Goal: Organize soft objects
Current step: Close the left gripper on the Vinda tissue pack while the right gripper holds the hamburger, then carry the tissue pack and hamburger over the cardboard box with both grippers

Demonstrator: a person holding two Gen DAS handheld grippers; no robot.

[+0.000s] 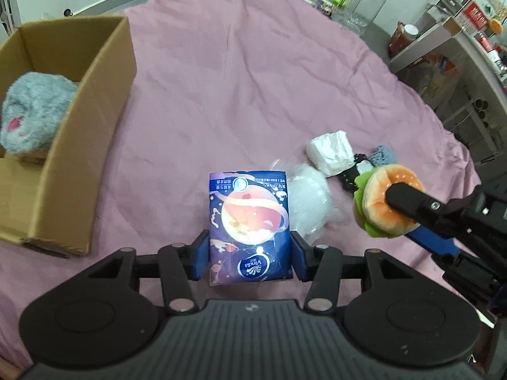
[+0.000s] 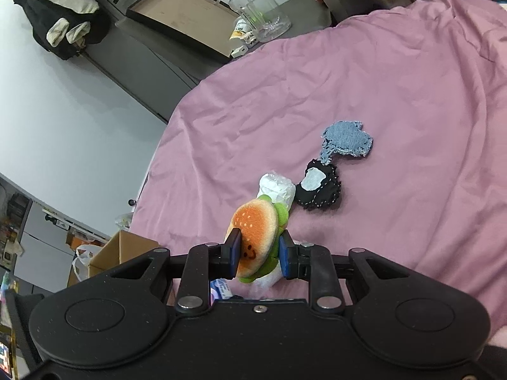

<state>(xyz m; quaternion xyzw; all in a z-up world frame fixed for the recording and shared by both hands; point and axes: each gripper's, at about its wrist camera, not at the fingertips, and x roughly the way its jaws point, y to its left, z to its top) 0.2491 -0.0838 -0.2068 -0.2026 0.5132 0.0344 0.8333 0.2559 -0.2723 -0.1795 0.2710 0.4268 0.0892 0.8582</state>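
My left gripper [image 1: 250,255] is shut on a blue Vinda tissue pack [image 1: 248,221], held above the pink sheet [image 1: 253,79]. My right gripper [image 2: 258,253] is shut on a plush burger toy [image 2: 255,240], also seen at the right of the left wrist view [image 1: 385,201]. An open cardboard box [image 1: 92,126] stands at the left with a grey fluffy toy [image 1: 35,114] inside. On the sheet lie a white wrapped tissue pack [image 1: 331,152], a clear plastic bag [image 1: 309,202], a black fabric heart [image 2: 320,190] and a denim fabric heart [image 2: 347,139].
A glass jar [image 2: 258,9] and a flat brown tray [image 2: 180,12] stand on the grey cabinet beyond the bed. Shelves with bottles and boxes [image 1: 459,47] line the right side. A black bag [image 2: 57,9] hangs on the wall.
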